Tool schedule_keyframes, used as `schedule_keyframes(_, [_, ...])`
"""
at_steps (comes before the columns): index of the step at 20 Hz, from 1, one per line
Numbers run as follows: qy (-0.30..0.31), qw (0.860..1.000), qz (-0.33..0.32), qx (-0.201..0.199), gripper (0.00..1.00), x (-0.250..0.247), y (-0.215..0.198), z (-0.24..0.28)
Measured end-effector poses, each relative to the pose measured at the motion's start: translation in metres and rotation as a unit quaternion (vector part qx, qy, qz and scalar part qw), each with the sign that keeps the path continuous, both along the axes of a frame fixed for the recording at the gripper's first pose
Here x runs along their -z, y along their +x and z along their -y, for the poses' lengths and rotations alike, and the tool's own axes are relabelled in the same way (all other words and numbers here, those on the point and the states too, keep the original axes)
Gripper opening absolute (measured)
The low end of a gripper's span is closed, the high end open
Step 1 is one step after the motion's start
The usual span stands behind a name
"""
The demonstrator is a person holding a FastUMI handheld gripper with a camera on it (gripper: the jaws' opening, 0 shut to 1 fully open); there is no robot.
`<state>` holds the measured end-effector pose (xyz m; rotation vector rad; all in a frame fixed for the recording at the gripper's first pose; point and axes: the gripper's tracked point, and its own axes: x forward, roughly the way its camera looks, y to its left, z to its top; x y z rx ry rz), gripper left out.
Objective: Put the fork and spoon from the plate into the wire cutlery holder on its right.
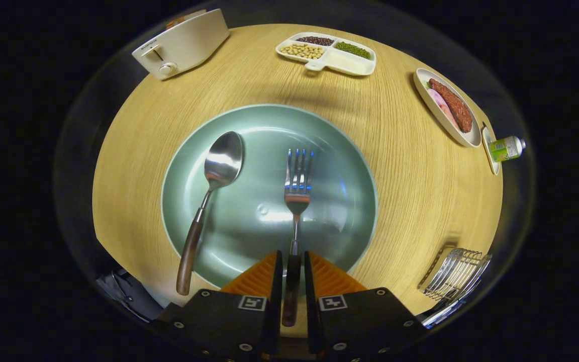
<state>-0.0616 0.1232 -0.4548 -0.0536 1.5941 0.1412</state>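
Fork (297, 186) and spoon (215, 193) number one each, both lying on the single green plate (340, 151) straight ahead of the claw (293, 264). From the gripper view, the fork's tines point away, and its dark handle runs back between the two fingers, which stand close on either side of it; whether they actually press it I cannot tell, as narrow gaps seem to remain. The spoon rests to the left of the fingers, bowl far end, its brown handle crossing the plate's near rim onto the table (410, 201).

One wire cutlery holder (455, 279) sits to the right of the claw, near the table's edge, well apart from the plate. Beyond the plate stand one white toaster (181, 44) to the far left, one divided tray (327, 54) with beans and grains in its compartments straight ahead, and one oval dish (445, 108) carrying a sausage to the far right. One small green bottle (506, 148) lies just past that dish.

The surface is a round, light wood-grain tabletop. Around it the booth is dark.
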Motion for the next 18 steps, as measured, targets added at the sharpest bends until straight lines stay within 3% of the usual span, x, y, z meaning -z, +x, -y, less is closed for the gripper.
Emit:
schedule_keyframes(3, [0.01,1.0,-0.001,0.029,0.13,0.004,0.001,0.0])
schedule_keyframes(7, [0.027,0.998,0.005,0.055,0.06,-0.001,0.0,0.001])
schedule_keyframes(18, [0.096,0.984,0.092,0.118,0.06,-0.069,0.016,0.013])
